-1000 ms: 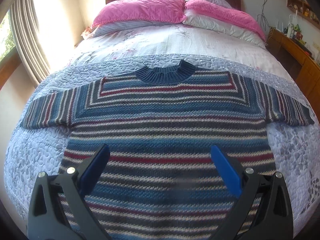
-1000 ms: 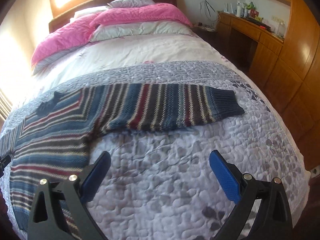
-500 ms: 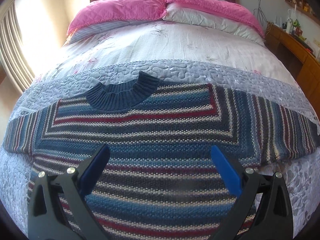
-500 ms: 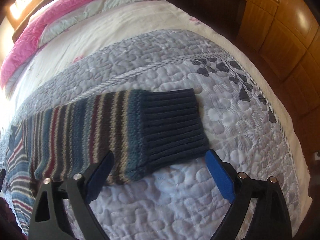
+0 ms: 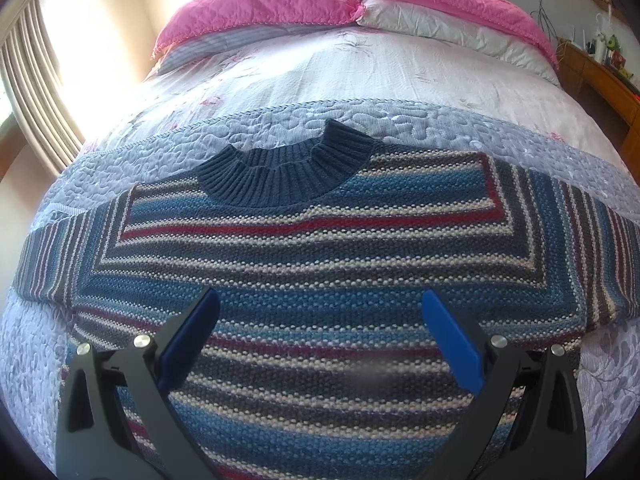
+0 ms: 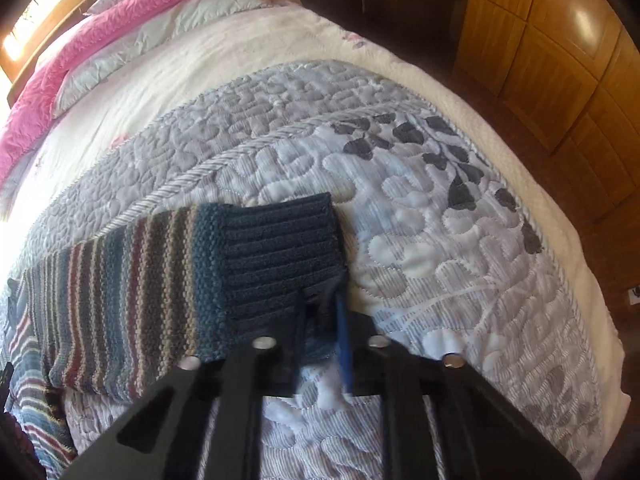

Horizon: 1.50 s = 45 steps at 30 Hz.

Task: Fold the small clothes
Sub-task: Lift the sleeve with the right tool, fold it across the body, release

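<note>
One cuff (image 6: 280,248) pinched by right gripper (image 6: 320,320), lower centre; left gripper (image 5: 320,336) wide, empty, above sweater (image 5: 320,280).
Sleeve to be lifted slightly, then carried across the body.

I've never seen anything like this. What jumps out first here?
A striped sweater lies spread flat on the quilted bedspread, with pink pillows at the headboard. The right gripper has its jaws pinched on the sweater's dark cuff; the left gripper hovers open over the sweater's body.
</note>
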### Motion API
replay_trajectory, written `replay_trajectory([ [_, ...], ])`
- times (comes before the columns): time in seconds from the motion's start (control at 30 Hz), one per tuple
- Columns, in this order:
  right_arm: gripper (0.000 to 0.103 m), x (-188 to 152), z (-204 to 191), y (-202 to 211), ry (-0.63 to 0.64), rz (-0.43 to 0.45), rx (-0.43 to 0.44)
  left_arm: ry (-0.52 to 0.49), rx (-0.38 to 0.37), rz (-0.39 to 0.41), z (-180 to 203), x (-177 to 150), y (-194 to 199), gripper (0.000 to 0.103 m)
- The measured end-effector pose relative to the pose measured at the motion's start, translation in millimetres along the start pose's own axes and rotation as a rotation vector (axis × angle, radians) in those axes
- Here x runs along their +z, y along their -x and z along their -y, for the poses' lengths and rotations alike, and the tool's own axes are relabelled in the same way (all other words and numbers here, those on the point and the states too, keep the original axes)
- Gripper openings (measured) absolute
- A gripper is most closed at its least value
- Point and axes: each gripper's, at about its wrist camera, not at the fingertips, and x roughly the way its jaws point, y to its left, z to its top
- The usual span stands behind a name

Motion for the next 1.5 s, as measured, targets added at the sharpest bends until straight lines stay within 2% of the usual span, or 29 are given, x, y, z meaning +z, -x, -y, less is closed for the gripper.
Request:
replay_trajectory([
  [0.2,0.008,-3.2,-25.9,44.1,0.01,0.119,0.136,0.026,0.031,0.004,-30.2,-0.1,0.4,0.1],
  [0.4,0.008,-17.5,-117.1,79.4,0.184,0.164,0.244,0.052,0.055,0.01,-58.0,2.8,3.8,0.1],
  [0.57,0.008,-37.1,-214.7,91.3,0.333,0.157,0.367,0.058,0.053,0.012,-75.0,1.6,6.3,0.1],
  [0.7,0.008,-59.2,-289.4,87.3,0.433,0.118,0.463,0.068,0.056,0.013,-90.0,0.7,6.5,0.1],
  [0.8,0.007,-78.0,-334.0,69.6,0.494,0.077,0.464,0.077,0.058,0.008,-99.9,0.0,5.2,0.1],
  [0.9,0.008,-93.5,-358.7,40.4,0.508,-0.004,0.466,0.073,0.062,0.008,-106.7,-2.0,4.0,0.1],
  [0.97,0.012,-104.1,-365.2,22.3,0.509,-0.06,0.474,0.068,0.064,0.005,-109.5,-3.4,3.0,0.1],
  [1.03,0.012,-112.1,-363.1,12.3,0.489,-0.11,0.518,0.064,0.062,0.002,-109.5,-3.8,1.5,0.1],
  [1.1,0.016,-116.1,-355.9,15.5,0.481,-0.122,0.554,0.058,0.05,0.0,-105.6,-4.4,1.3,0.1],
  [1.13,0.035,-116.5,-349.8,21.3,0.473,-0.111,0.567,0.053,0.04,0.0,-101.7,-4.0,1.6,0.1],
  [1.17,0.041,-116.4,-341.7,29.5,0.464,-0.083,0.575,0.047,0.027,-0.002,-96.2,-3.4,2.1,0.1],
  [1.2,0.04,-114.3,-334.2,36.4,0.459,-0.069,0.584,0.039,0.006,-0.006,-88.9,-2.4,3.2,0.1],
  [1.27,0.04,-112.3,-311.4,48.2,0.435,-0.05,0.587,0.026,-0.066,-0.019,-70.4,-0.4,6.2,0.1],
  [1.33,0.04,-111.7,-289.0,54.6,0.413,-0.033,0.535,0.01,-0.173,-0.047,-45.5,2.6,8.8,0.1],
  [1.5,0.04,-122.4,-231.8,54.6,0.363,-0.043,0.455,-0.026,-0.456,-0.213,34.6,11.0,-3.1,0.1],
])
